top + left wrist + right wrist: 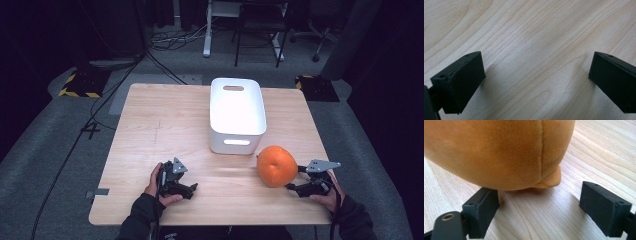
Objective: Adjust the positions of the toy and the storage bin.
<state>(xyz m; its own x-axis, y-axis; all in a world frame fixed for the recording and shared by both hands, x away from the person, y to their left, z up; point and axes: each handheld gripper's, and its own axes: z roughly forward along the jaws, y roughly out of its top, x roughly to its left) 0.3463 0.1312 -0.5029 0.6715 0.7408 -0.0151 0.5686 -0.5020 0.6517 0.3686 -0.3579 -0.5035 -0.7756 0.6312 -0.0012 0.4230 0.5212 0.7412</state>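
Observation:
An orange plush ball [276, 166] rests on the wooden table [165, 130] at the front right, just in front of a white bin [236, 114]. My right gripper [295, 178] sits at the ball's right side, held by a hand. In the right gripper view this gripper [539, 205] is open, and the plush ball [499, 152] looms just beyond the jaws, its underside close over the left jaw. My left gripper [187, 183] rests at the front left of the table; in its own view it [536, 75] is open over bare wood.
The white bin has handle slots and looks empty from above. Beyond the table are grey floor, trailing cables [100, 100], yellow-black striped floor plates [80, 82] and chair and desk legs [257, 35].

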